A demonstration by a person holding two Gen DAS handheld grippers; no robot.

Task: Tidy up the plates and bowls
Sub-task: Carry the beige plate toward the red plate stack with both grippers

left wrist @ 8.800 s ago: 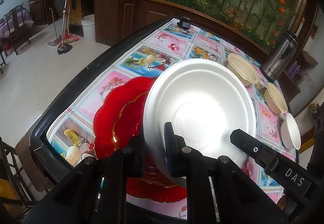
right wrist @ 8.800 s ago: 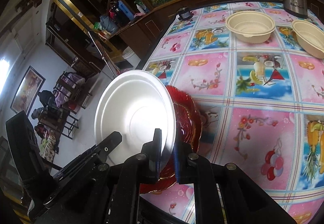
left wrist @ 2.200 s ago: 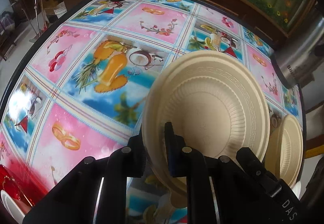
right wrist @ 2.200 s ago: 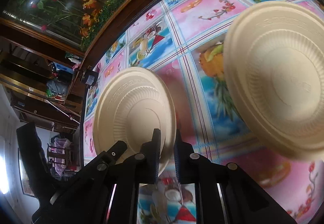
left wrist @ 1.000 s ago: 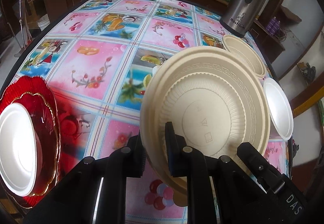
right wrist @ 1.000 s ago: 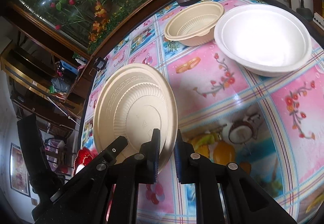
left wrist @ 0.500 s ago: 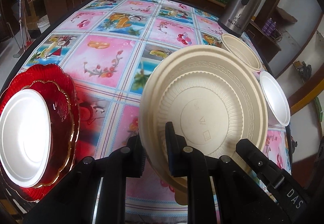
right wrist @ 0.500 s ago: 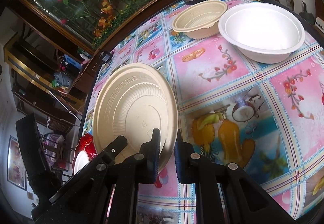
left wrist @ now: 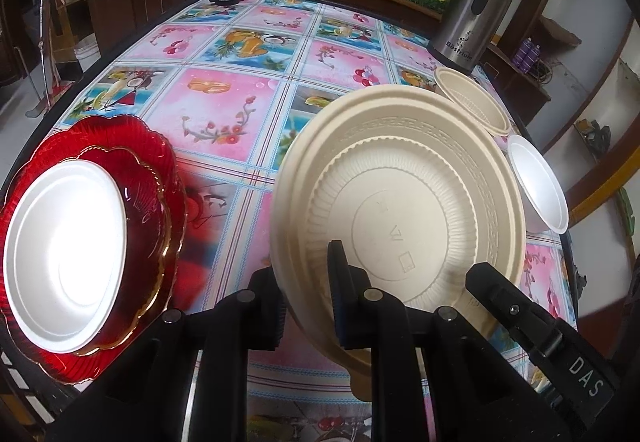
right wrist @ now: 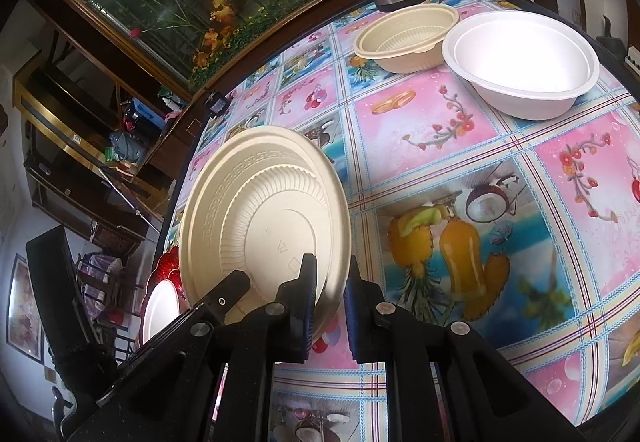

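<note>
Tabletop [left wrist: 224, 114] carries the red scalloped glass plate stack [left wrist: 160, 178]; both claws, left claw [left wrist: 304, 306] and right claw [right wrist: 330, 306], pinch the airborne beige ribbed disposable plate [left wrist: 400, 202] by its rim, so uneven pull could buckle or drop it.

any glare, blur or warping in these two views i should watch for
Left wrist view: the white foam plate on the red glass plates is blown out by glare, and the tablecloth beside them smears red. Right wrist view: fisheye bends the table edge, and the round beige plastic plate stays sharp.
</note>
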